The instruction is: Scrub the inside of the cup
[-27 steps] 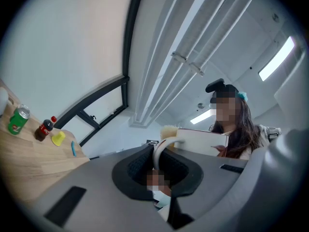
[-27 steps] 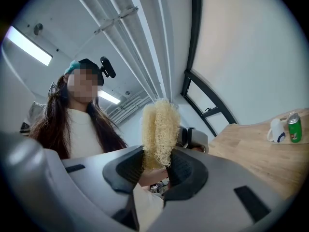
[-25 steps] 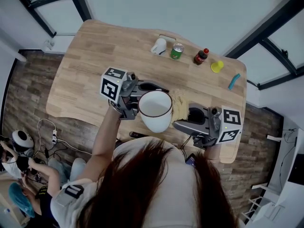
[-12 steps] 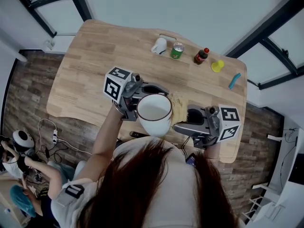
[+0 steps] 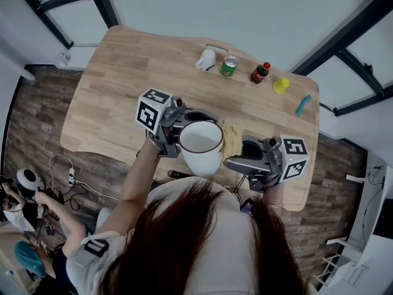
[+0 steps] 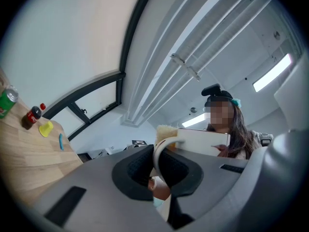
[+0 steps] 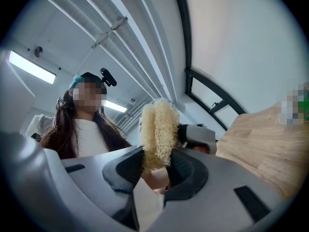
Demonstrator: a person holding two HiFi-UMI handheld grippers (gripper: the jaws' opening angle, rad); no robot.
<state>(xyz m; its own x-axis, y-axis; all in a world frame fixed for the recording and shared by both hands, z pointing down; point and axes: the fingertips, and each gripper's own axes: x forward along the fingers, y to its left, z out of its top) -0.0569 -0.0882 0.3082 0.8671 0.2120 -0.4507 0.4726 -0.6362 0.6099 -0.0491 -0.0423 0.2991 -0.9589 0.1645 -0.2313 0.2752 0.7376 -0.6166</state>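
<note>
A white cup (image 5: 200,145) with a dark rim hangs over the table's front edge, mouth up. My left gripper (image 5: 186,123) is shut on its handle (image 6: 161,151); the cup's wall (image 6: 203,142) shows just past the jaws. My right gripper (image 5: 237,153) is shut on a pale yellow loofah sponge (image 5: 231,135), which stands upright between the jaws (image 7: 157,132). The sponge sits right beside the cup's right side, outside the rim. I cannot tell whether it touches the cup.
At the far edge of the wooden table (image 5: 110,91) stand a small white cup (image 5: 206,59), a green can (image 5: 229,66), a dark bottle (image 5: 260,73), a yellow object (image 5: 280,86) and a blue object (image 5: 302,104). People sit on the floor at the lower left.
My right gripper has brought the sponge left and up, closer to the cup. The left gripper and cup have shifted slightly right.
</note>
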